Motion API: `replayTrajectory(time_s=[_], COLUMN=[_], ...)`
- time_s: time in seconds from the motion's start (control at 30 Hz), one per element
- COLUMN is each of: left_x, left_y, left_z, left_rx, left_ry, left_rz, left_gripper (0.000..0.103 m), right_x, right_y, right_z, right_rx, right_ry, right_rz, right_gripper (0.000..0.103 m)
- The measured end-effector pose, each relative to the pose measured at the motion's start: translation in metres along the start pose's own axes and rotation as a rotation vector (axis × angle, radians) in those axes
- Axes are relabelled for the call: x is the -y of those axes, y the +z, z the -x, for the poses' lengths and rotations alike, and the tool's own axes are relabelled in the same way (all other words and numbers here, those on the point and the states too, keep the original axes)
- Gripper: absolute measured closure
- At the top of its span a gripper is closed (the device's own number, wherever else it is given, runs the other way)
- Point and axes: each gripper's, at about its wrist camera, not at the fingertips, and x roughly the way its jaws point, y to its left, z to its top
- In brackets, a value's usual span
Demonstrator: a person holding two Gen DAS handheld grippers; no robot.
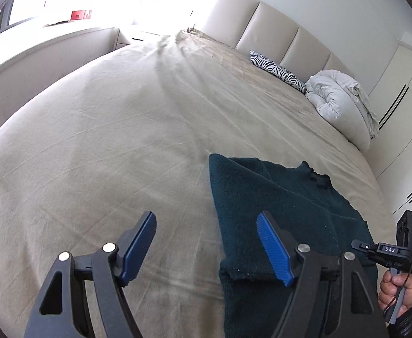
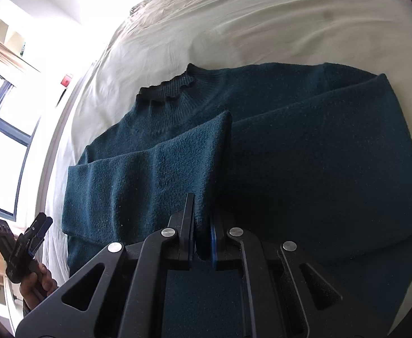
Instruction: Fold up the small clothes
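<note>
Where its hem runs out of frame, teal sweater [image 2: 304, 169] sleeve pinched in right gripper [image 2: 203, 242] jaws; left gripper [image 1: 206, 248] jaws spread, empty.

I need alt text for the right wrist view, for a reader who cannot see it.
The right gripper is shut on a fold of a dark teal sweater that lies on a bed with a beige sheet. At the lower left, a hand holds the left gripper near a bright window.
</note>
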Motion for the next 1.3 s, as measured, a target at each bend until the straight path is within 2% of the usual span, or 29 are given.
replayTrajectory(time_s=[0.13,0.33,0.43,0.47,0.5,0.53,0.73,0.93,1.03,1.17,1.3], left_x=[-0.005,0.002,0.002,0.001,0.0,-0.002,0.003,0.005,0.009,0.015,0.031], left_y=[0.011,0.034,0.039,0.039,0.039,0.038,0.026,0.023,0.025,0.024,0.014], left_z=[-0.036,-0.066,-0.079,-0.08,-0.082,-0.085,-0.082,-0.087,-0.084,-0.054,-0.016], left_rx=[-0.087,-0.123,-0.136,-0.134,-0.135,-0.144,-0.071,-0.055,-0.048,0.015,0.079], left_ry=[-0.007,-0.001,0.005,0.008,0.01,0.0,0.041,0.065,0.076,0.131,0.073], left_rz=[0.036,0.054,0.056,0.053,0.052,0.056,-0.022,-0.068,-0.086,-0.097,-0.133], left_gripper=[0.035,0.038,0.048,0.059,0.082,0.091,0.094,0.093,0.092,0.09,0.09], right_x=[0.006,0.003,0.0,0.001,0.001,0.002,0.009,0.031,0.022,0.017,0.017], right_y=[-0.002,0.002,0.005,0.006,0.006,0.006,0.002,-0.004,-0.002,0.0,0.0], right_z=[-0.014,-0.015,-0.021,-0.021,-0.021,-0.021,-0.023,-0.029,-0.025,-0.015,-0.003], right_rx=[-0.002,0.008,0.011,0.012,0.014,0.016,0.04,0.064,0.062,0.045,0.081], right_ry=[0.0,0.007,0.012,0.013,0.017,0.017,0.0,0.075,0.049,0.04,0.0], right_rz=[0.013,0.04,0.04,0.037,0.034,0.033,0.006,-0.069,-0.05,-0.068,-0.07], right_gripper=[0.096,0.096,0.096,0.096,0.096,0.096,0.096,0.097,0.097,0.094,0.092])
